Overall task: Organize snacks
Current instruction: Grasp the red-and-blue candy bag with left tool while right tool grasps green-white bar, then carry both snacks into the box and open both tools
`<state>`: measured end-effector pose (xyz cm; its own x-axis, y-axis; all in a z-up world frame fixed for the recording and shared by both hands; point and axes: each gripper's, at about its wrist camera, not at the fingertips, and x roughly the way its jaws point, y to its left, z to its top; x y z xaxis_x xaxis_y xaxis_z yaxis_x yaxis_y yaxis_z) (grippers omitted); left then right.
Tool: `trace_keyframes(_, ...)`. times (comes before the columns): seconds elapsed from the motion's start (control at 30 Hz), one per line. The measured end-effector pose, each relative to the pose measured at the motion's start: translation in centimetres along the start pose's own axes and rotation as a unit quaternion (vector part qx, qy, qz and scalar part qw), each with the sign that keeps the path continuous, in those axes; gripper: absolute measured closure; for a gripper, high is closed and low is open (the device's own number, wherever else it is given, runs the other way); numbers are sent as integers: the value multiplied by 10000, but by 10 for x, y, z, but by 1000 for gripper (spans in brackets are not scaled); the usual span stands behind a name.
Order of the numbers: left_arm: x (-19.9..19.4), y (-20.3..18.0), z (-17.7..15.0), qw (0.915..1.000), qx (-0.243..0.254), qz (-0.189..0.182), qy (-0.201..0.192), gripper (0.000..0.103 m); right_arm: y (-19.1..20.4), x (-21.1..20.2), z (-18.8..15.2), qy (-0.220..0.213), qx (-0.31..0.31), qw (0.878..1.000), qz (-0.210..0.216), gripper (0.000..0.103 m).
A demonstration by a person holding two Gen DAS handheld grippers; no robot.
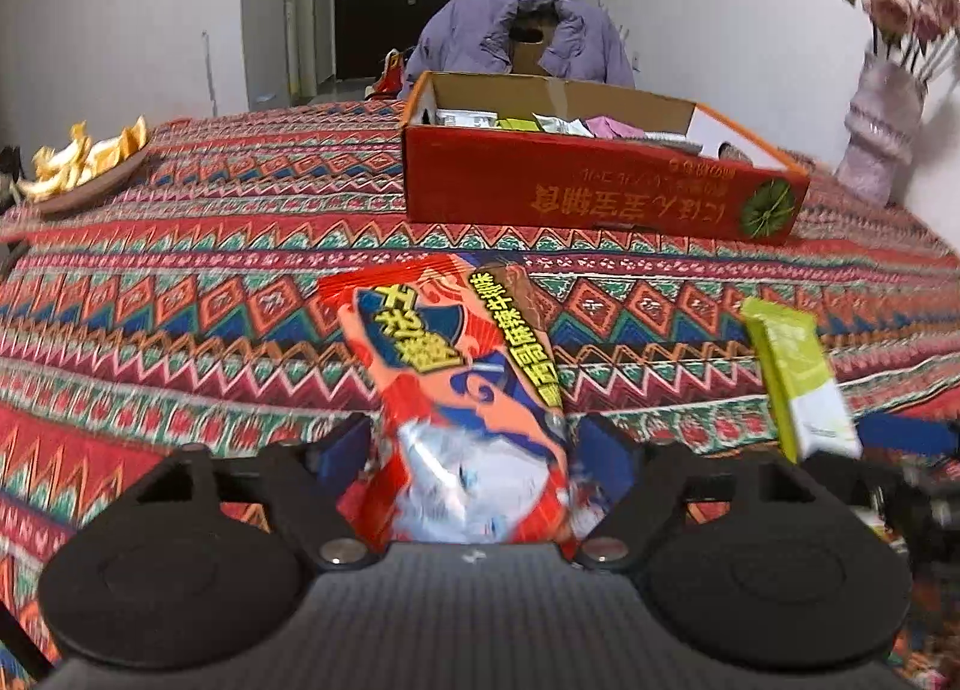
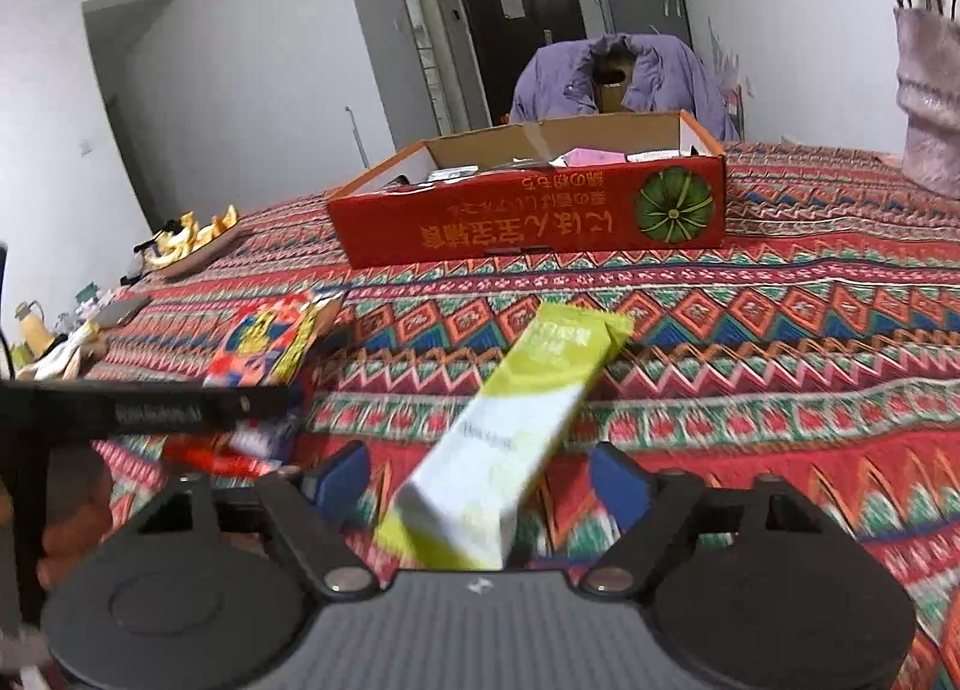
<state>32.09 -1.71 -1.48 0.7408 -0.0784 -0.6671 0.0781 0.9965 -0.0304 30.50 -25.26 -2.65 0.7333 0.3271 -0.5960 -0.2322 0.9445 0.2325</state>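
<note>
Left wrist view: left gripper (image 1: 474,444) angled down, pinching red snack packet (image 1: 456,366); right gripper (image 2: 480,480) half-spread around green packet (image 2: 516,420), contact unclear.

Open box (image 1: 600,192) far side of table (image 1: 180,330), packets inside. Red snack packet (image 1: 462,366) lies left of green packet (image 1: 798,384). Vase (image 1: 882,132) right of box.

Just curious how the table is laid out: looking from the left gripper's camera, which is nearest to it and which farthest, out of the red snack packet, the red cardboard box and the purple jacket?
1. red snack packet, between its fingers.
2. red cardboard box, mid-table.
3. purple jacket, behind the table.
</note>
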Motion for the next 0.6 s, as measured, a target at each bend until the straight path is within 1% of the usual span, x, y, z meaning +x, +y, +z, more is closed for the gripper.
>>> trace_keyframes(0.03,4,0,0,10000,16,-11,16,36,0,6,3,11,13,10000,-2,37)
trace_keyframes(0.07,7,0,0,10000,-3,-13,11,40,0,13,7,17,-3,10000,-34,42)
trace_keyframes(0.1,8,1,1,10000,5,-20,-20,41,0,19,10,23,-43,10000,-79,53)
trace_keyframes(0.13,9,2,2,10000,6,-32,-16,41,0,23,12,28,-84,9999,-71,59)
trace_keyframes(0.2,10,5,2,10000,-40,-86,4,40,2,30,15,16,-153,9999,-71,62)
trace_keyframes(0.23,10,6,2,9999,-64,-92,13,37,4,32,15,27,-229,9997,-101,62)
trace_keyframes(0.27,12,7,2,9999,-101,-88,50,30,6,36,14,61,-329,9993,-153,62)
trace_keyframes(0.33,16,8,2,9999,-117,-88,47,29,10,37,13,45,-530,9983,-241,63)
trace_keyframes(0.37,17,7,2,10000,-83,-35,27,33,11,37,14,53,-582,9979,-263,63)
trace_keyframes(0.4,17,6,3,10000,-63,29,-5,39,11,37,14,60,-605,9978,-264,64)
trace_keyframes(0.43,17,5,3,10000,-61,34,-15,42,11,36,14,72,-618,9977,-256,64)
trace_keyframes(0.47,15,5,4,10000,-93,12,-25,49,12,35,15,88,-640,9976,-243,65)
trace_keyframes(0.5,13,5,5,10000,-85,-15,-32,52,11,32,15,88,-648,9976,-235,65)
trace_keyframes(0.53,11,5,6,9999,-85,-69,8,52,10,28,14,69,-640,9977,-230,65)
trace_keyframes(0.6,3,8,5,9994,-235,-249,77,52,8,19,13,9,-612,9979,-218,65)
